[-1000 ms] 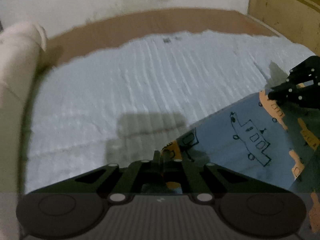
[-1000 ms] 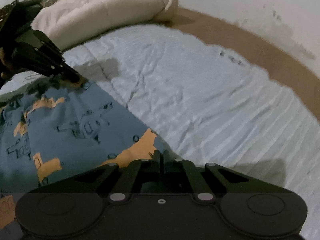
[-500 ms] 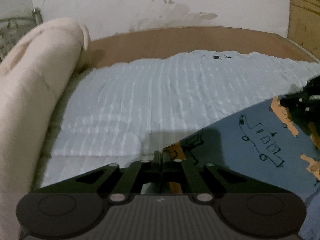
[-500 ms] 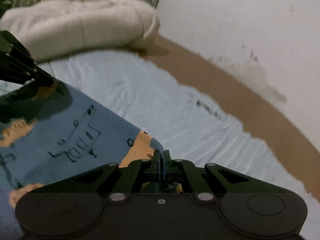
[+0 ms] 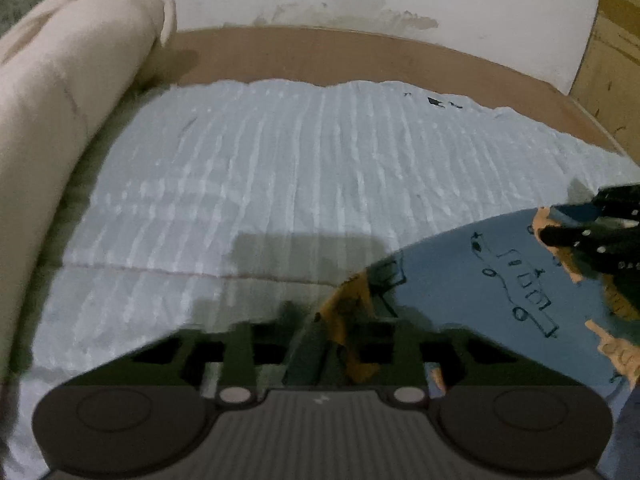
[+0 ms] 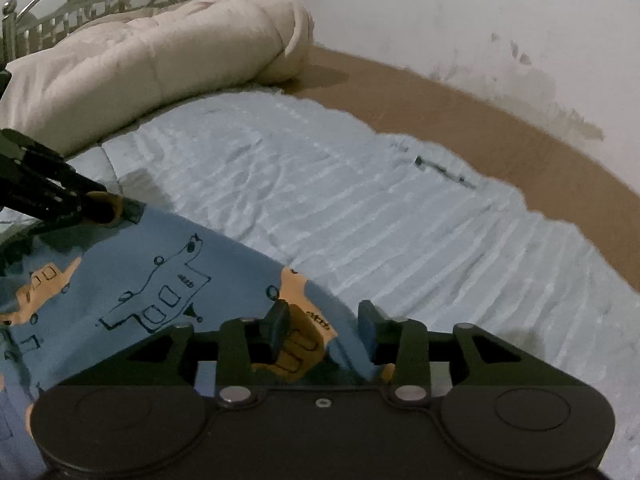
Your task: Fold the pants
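Pants (image 6: 132, 280), blue with orange and outlined vehicle print, lay on the pale ribbed sheet (image 5: 280, 184) of the bed, with 1 edge raised between the 2 grippers.

Right gripper (image 6: 323, 326): jaws were seen spread wide, cloth lying loose between the fingers (image 6: 276, 322), not pinched. Read as a release.

Left gripper (image 5: 344, 344): jaws were seen parted too, with an orange patch of the cloth bunched in the gap. Whether any grip remained could not be told; the frame was blurred there. From the right wrist view its tips (image 6: 102, 206) sat at the cloth's far corner.

Step judged: folded edge being laid down and let go.

Notes for doing it well:
- Both corners should be lowered onto the layer below before withdrawal, so the fold is not dragged.
- Grippers should be backed out along the finger axis, low and straight; a lift would snag the hem.
- Edge alignment should be checked; the edge between the 2 corners looked slightly bowed.
- The rolled cream duvet (image 6: 160, 52) lay well apart from the pants, so no interference was expected.
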### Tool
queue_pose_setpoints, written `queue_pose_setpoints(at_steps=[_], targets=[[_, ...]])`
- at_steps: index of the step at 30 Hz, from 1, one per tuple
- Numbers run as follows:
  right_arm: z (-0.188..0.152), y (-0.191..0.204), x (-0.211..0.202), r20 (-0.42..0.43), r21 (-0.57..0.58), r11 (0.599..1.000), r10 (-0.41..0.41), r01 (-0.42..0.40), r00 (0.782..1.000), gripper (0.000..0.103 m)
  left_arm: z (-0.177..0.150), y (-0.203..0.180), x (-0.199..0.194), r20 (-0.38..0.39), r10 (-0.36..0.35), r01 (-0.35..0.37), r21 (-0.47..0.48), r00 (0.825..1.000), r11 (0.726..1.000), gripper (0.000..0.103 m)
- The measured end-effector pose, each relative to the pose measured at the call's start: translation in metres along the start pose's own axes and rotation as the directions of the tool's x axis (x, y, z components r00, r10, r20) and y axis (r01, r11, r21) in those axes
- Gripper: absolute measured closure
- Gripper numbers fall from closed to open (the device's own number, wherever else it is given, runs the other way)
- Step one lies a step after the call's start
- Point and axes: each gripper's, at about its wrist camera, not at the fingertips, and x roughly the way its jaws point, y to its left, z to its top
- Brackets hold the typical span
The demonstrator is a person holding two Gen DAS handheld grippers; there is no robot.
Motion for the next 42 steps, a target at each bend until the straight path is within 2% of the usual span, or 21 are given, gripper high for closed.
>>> queue_pose_setpoints(at_steps=[2, 3, 5, 12, 16, 22, 28, 33, 37, 42], targets=[[0.0, 0.003, 0.0, -0.002, 0.009, 1.0, 0.008, -0.008, 1.0, 0.079, -0.001, 0.0, -0.007, 0.005, -0.001, 0.001, -0.018, 1.0, 1.0, 0.1], [0.0, 0.005, -0.003, 0.0, 0.01, 1.0, 0.005, -0.005, 1.0, 0.094, -0.001, -0.002, -0.012, 0.017, 0.008, -0.007, -0.013, 1.0, 1.0, 0.101], [0.0, 0.009, -0.014, 0.027, 0.003, 1.0, -0.008, 0.008, 1.0, 0.098, -0.002, -0.009, -0.025, 0.053, 0.021, -0.022, 0.011, 0.998, 1.0, 0.102], [-0.005, 0.027, -0.081, 0.158, -0.031, 0.998, -0.056, 0.062, 0.986, 0.1, -0.013, -0.035, -0.089, 0.199, 0.053, -0.071, 0.087, 0.979, 0.994, 0.102], [-0.018, 0.048, -0.13, 0.222, -0.066, 0.994, -0.075, 0.092, 0.972, 0.101, -0.033, -0.053, -0.129, 0.278, 0.057, -0.098, 0.138, 0.959, 0.986, 0.103], [-0.051, 0.083, -0.194, 0.252, -0.114, 0.986, -0.094, 0.126, 0.963, 0.102, -0.077, -0.076, -0.176, 0.356, 0.043, -0.117, 0.189, 0.934, 0.975, 0.102], [-0.097, 0.118, -0.241, 0.25, -0.114, 0.984, -0.102, 0.134, 0.963, 0.102, -0.138, -0.097, -0.204, 0.395, 0.023, -0.139, 0.268, 0.918, 0.953, 0.102], [-0.138, 0.147, -0.267, 0.246, -0.067, 0.99, -0.101, 0.121, 0.964, 0.103, -0.187, -0.115, -0.208, 0.382, 0.046, -0.179, 0.32, 0.923, 0.93, 0.102], [-0.163, 0.171, -0.275, 0.229, -0.048, 0.991, -0.108, 0.122, 0.967, 0.103, -0.21, -0.121, -0.203, 0.374, 0.069, -0.201, 0.327, 0.925, 0.924, 0.102], [-0.178, 0.187, -0.272, 0.205, -0.032, 0.992, -0.115, 0.124, 0.972, 0.103, -0.225, -0.122, -0.2, 0.377, 0.087, -0.226, 0.343, 0.922, 0.912, 0.102]])
